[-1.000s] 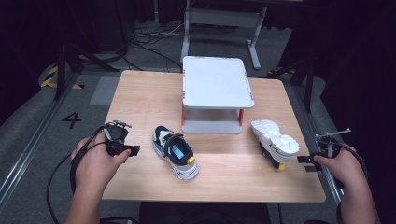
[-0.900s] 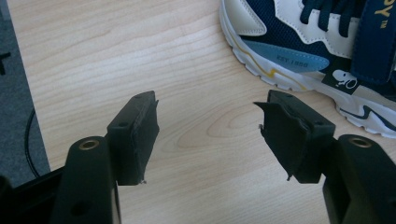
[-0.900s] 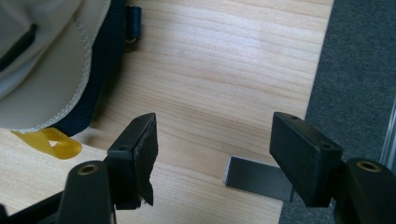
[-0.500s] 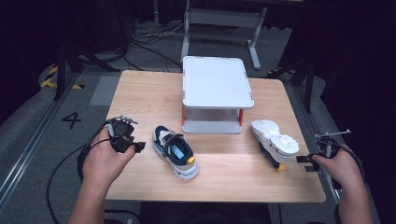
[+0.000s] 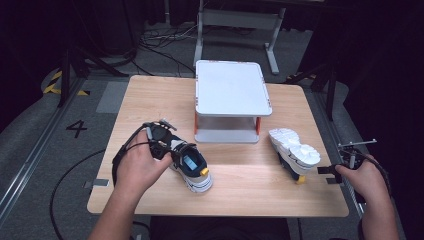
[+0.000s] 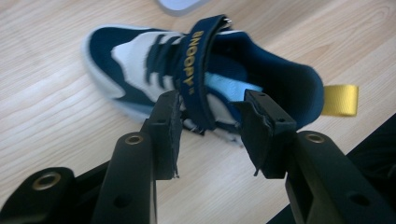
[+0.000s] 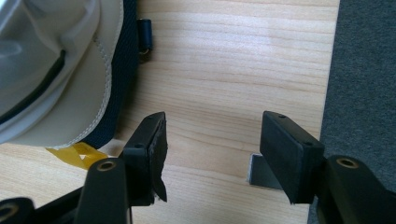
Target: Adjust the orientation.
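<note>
On the wooden table [image 5: 150,102] stands a white two-tier rack [image 5: 231,92], its lower shelf mostly hidden under the top one in the high view. Bare wood lies open along the table's left side and near edge, while the right edge runs close beside the right gripper [image 7: 212,140], whose jaws stand wide apart over bare wood at the table's rim, holding nothing. The navy and white sneaker [image 6: 196,79] sits upright in front of the rack, left of centre, with a navy strap reading SNOOPY [image 6: 194,70] and a yellow heel tab [image 6: 341,99]; the left hand [image 5: 137,167] covers part of it from above. The left gripper [image 6: 210,126] has its jaws apart, one on each side of the strap, not closed on it. The second sneaker [image 5: 295,152] lies tipped over, pale sole showing, near the right gripper; its upper is cut off in the right gripper view.
</note>
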Motion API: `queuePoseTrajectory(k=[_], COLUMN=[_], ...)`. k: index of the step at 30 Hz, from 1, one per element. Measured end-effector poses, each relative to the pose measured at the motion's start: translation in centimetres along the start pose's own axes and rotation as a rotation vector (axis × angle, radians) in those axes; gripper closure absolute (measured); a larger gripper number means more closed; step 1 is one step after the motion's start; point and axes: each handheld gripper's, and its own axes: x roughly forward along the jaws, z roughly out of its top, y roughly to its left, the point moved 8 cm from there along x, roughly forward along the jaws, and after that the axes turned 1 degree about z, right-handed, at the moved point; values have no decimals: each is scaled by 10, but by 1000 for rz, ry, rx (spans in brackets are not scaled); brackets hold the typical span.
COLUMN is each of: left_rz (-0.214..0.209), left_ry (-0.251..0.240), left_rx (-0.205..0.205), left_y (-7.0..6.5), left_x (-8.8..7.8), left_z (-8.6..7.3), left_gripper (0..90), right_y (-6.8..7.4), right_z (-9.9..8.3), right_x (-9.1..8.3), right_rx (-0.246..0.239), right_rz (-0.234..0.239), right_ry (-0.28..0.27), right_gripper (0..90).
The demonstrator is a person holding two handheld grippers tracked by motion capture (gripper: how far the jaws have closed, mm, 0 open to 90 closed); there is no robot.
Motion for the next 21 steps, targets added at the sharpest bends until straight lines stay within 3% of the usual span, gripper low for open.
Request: queuePoseTrajectory(k=[8,19,20,21], left_rz=[30,63,83,88], left_ry=[12,87,92,93], left_rx=[-23,-49,-25,-29], left_y=[2,2,3,3], left_x=[20,48,50,50], left_z=[12,16,16,17], left_gripper=[522,544,541,546], right_y=[1,3,3,3], right_z=[-2,-3,-3,-3], right_x=[4,7,8,8], right_rx=[-3,-17,-18,-19], right_rz=[3,9,9,10], right_ry=[12,22,23,24], right_gripper=[417,413,413,413])
